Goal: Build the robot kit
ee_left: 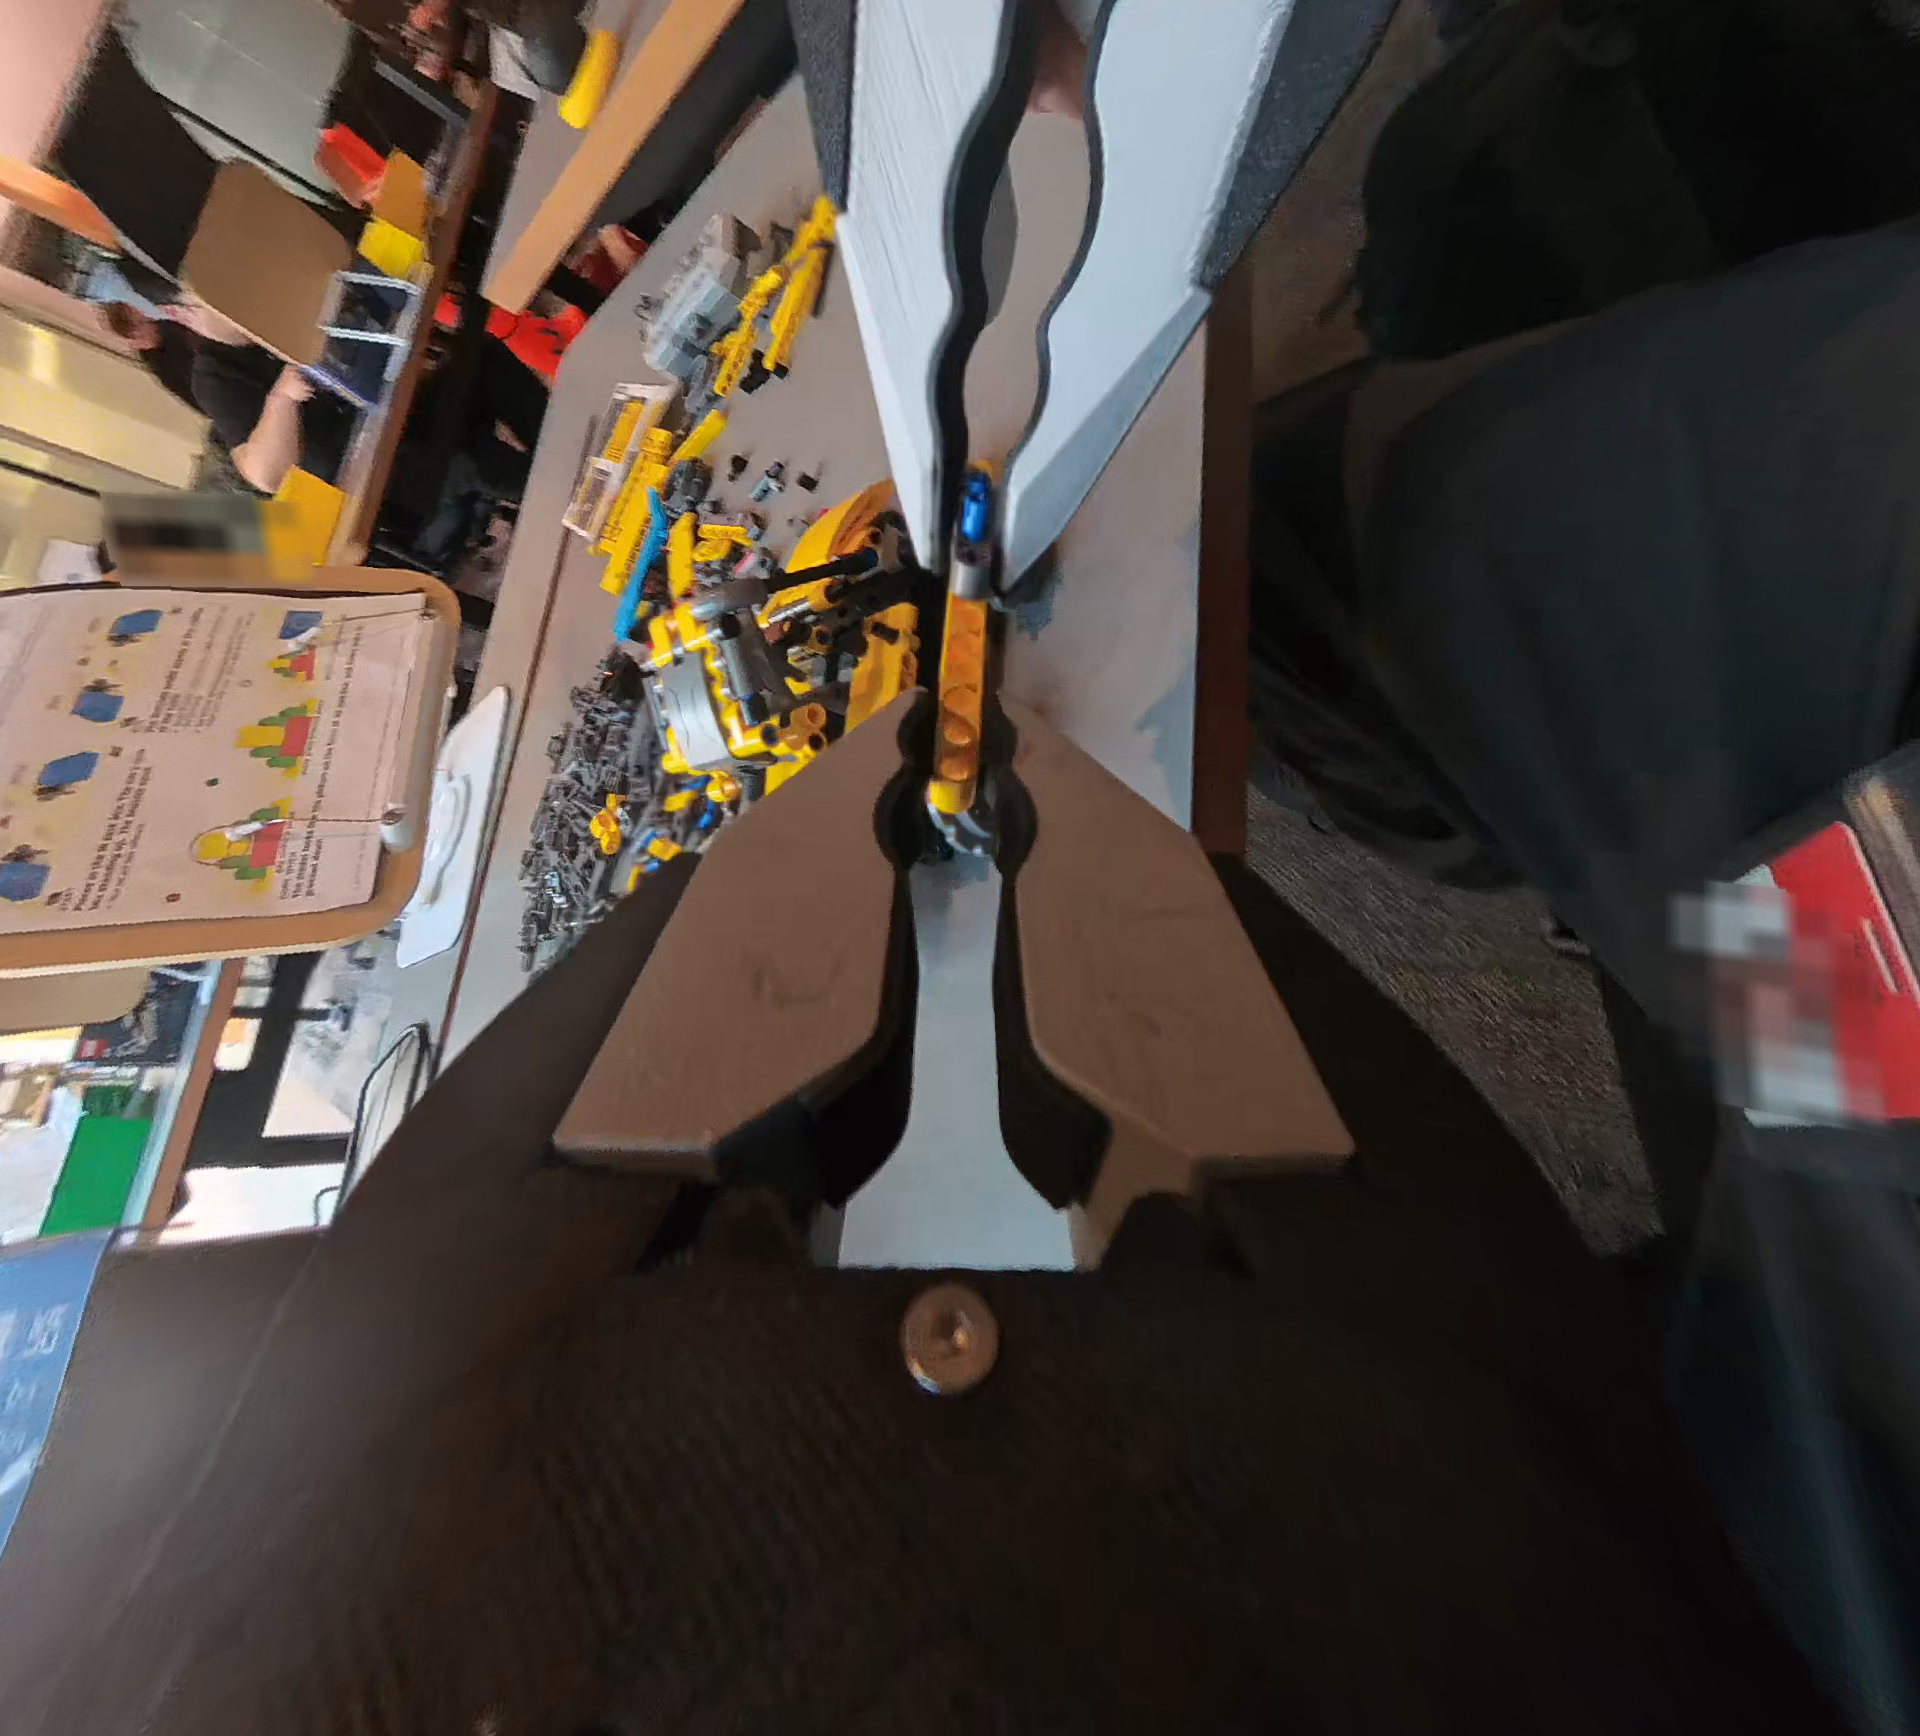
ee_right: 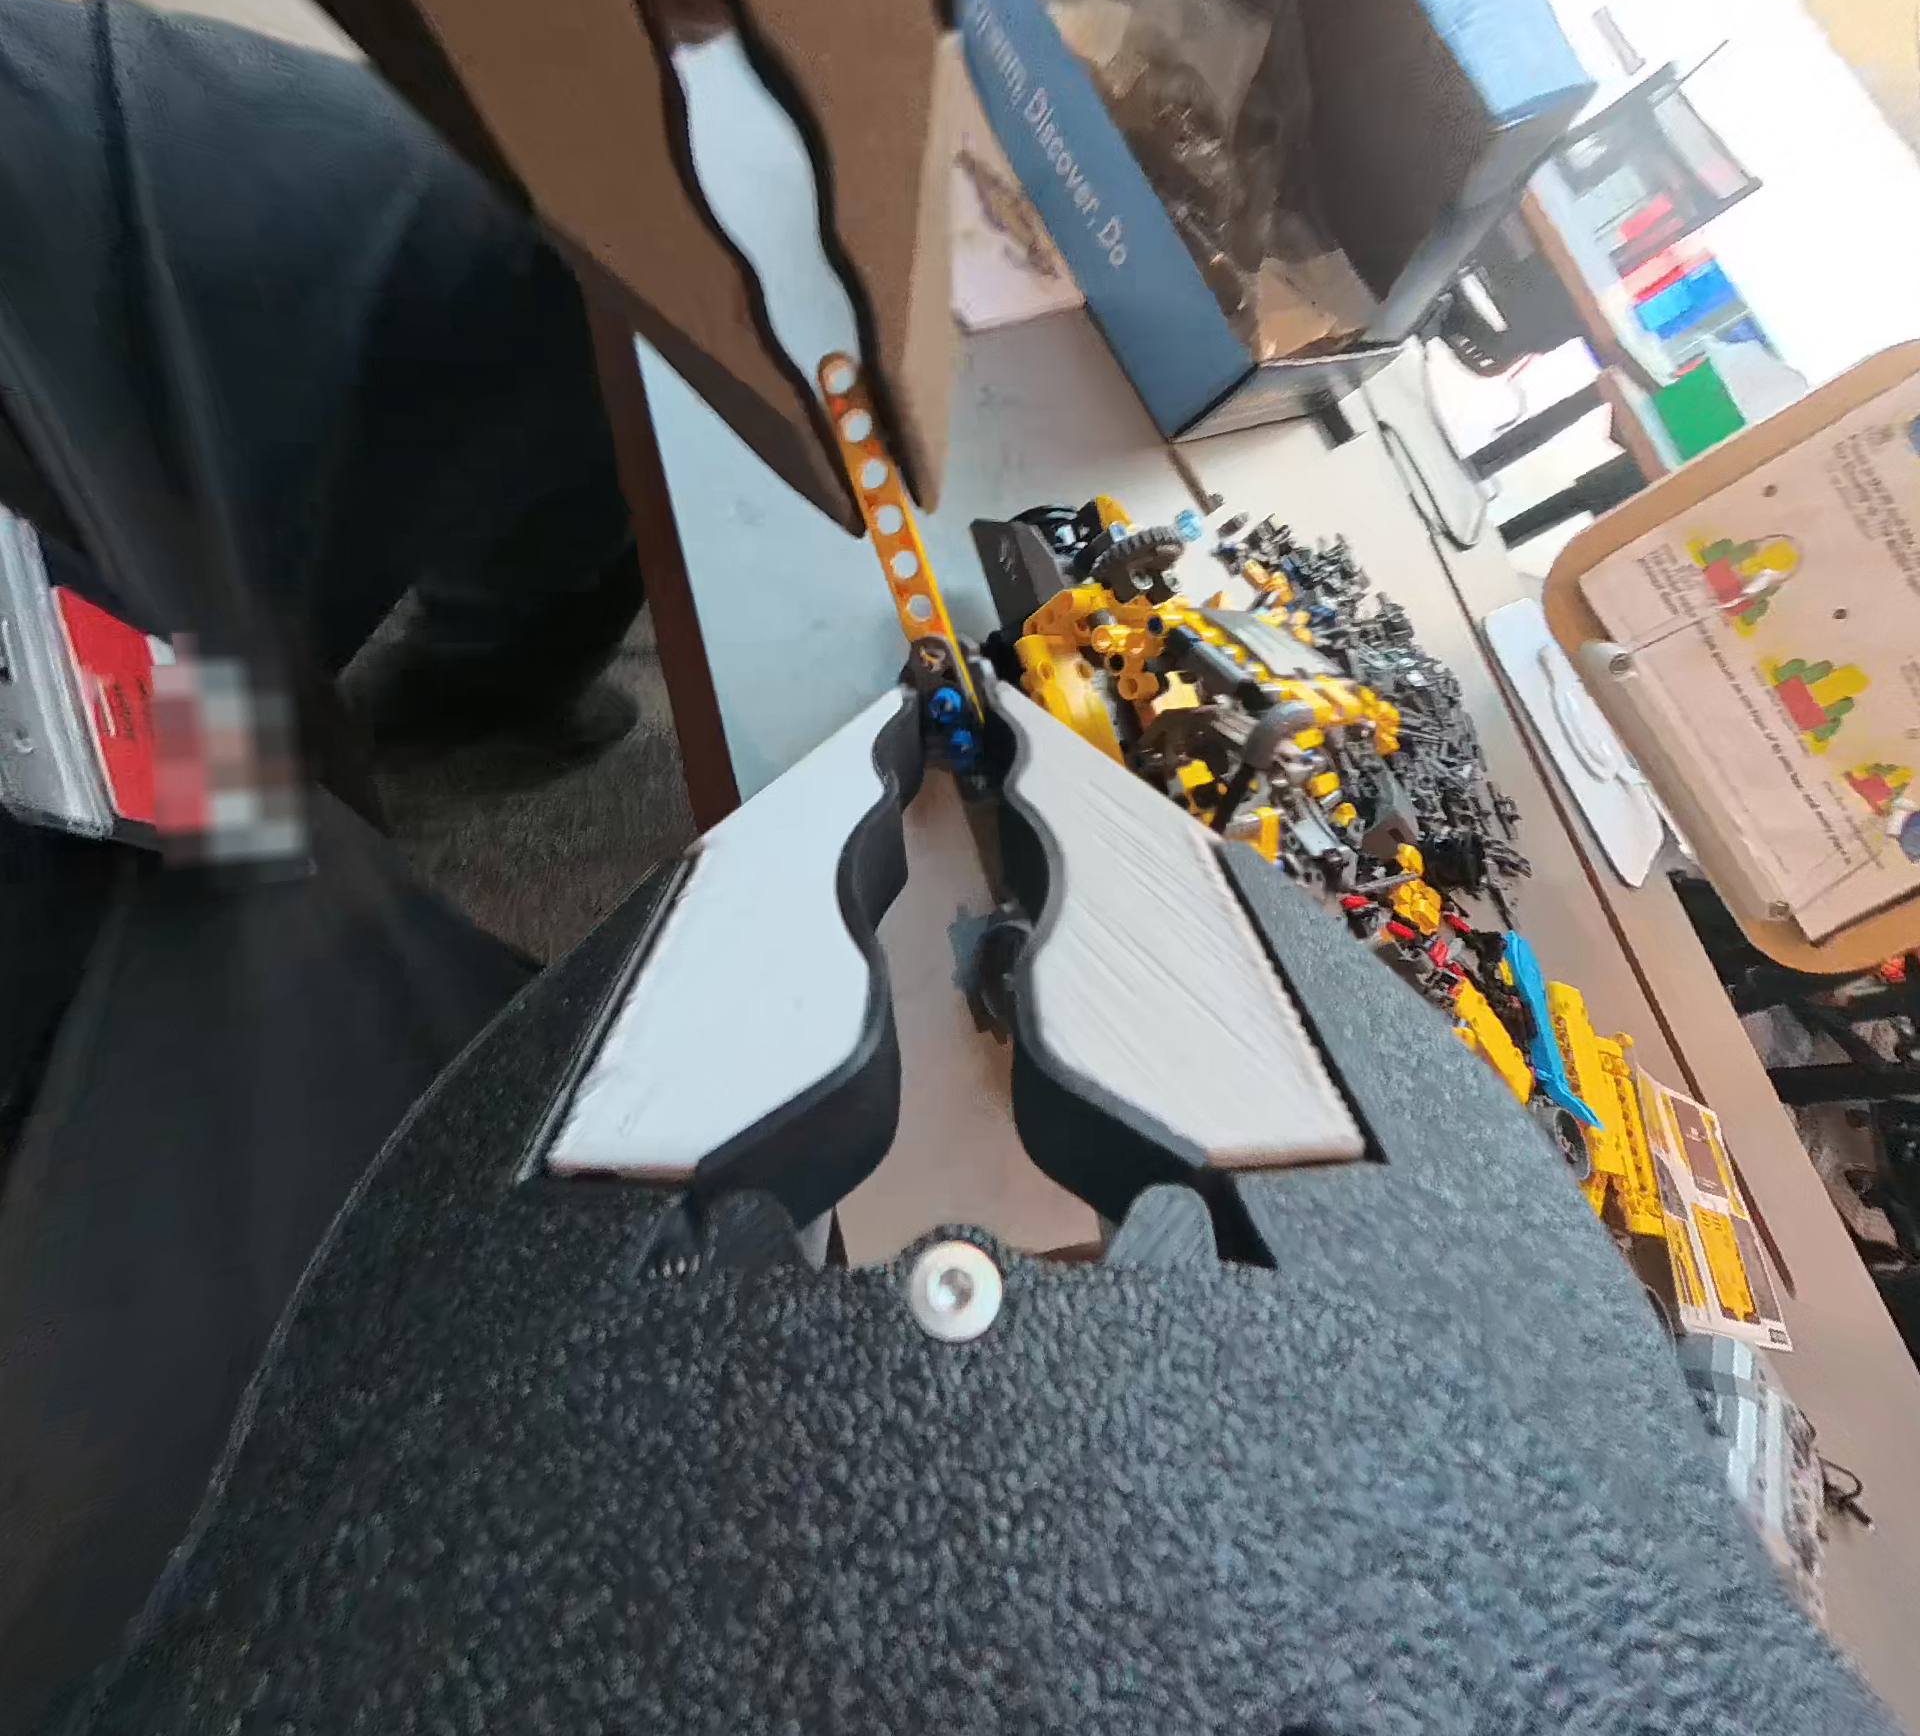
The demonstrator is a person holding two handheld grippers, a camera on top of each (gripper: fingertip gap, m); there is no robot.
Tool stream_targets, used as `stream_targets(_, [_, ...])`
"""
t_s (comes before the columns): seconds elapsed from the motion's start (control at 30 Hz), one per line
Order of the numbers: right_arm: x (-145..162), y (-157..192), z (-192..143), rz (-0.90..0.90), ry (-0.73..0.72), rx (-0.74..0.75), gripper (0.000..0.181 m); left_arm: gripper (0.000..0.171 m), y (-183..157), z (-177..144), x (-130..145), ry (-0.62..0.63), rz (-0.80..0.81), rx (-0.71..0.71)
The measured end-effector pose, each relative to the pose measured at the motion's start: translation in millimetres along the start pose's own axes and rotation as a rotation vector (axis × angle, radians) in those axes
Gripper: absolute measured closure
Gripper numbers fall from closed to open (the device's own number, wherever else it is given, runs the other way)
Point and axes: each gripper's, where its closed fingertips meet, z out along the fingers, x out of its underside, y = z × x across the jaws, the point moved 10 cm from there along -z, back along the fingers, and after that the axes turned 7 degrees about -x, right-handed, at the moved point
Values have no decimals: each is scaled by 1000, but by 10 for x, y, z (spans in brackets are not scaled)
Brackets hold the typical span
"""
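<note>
My left gripper (ee_left: 961, 736), with brown fingers, is shut on the near end of a yellow holed beam (ee_left: 958, 663), held above the table edge. My right gripper (ee_left: 968, 566), with white fingers, reaches in from the top and meets the beam's far end, shut on a small blue pin (ee_left: 975, 507) with a grey connector piece. In the right wrist view, my right gripper (ee_right: 951, 715) pinches the blue pin (ee_right: 945, 706) at a dark connector on the beam (ee_right: 920, 606), while my left gripper (ee_right: 891, 514) clamps the beam's upper part.
A half-built yellow brick vehicle (ee_left: 748, 678) (ee_right: 1195, 678) stands on the grey table (ee_left: 1122, 543) beside the grippers, among heaps of small dark parts (ee_left: 582, 813) (ee_right: 1382, 647). An instruction board (ee_left: 208, 751) (ee_right: 1766, 647) and a blue box (ee_right: 1091, 211) stand beyond. A person's dark trousers (ee_left: 1610, 543) are close. My left and right fingertips are right by each other.
</note>
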Motion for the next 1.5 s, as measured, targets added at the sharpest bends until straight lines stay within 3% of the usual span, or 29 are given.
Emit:
stream_targets(0.1, [-71, -28, -171, 82, -98, 27, 162, 166, -48, -99, 8, -66, 11, -158])
stream_targets(0.23, [-115, -153, -360, 347, -293, 6, 155, 167, -61, -312, 21, -129, 61, -410])
stream_targets(0.4, [-213, -156, -236, 817, -692, -308, 150, 167, -90, -524, -36, -220, 25, -576])
stream_targets(0.53, [-460, -125, -80, 908, -822, -354, 152, 167, -118, -615, -103, -278, 7, -645])
stream_targets(0.73, [-654, -133, -2, 950, -845, -376, 162, 165, -97, -693, -98, -327, -36, -659])
stream_targets(1.0, [-446, -130, 52, 975, -805, -311, 164, 158, -244, -412, -47, -261, -97, -546])
stream_targets(1.2, [-318, -68, 166, 1054, -743, -178, 151, 166, -241, -281, 0, -172, -56, -581])
stream_targets(1.3, [-315, -19, 148, 1031, -756, -57, 155, 163, -344, -223, -39, -176, -42, -579])
stream_targets(1.43, [-261, -2, 120, 970, -670, -8, 156, 162, -433, -129, -15, -147, -144, -414])
stream_targets(1.5, [-195, -68, 88, 895, -553, -23, 156, 159, -462, -106, 16, -135, -206, -283])
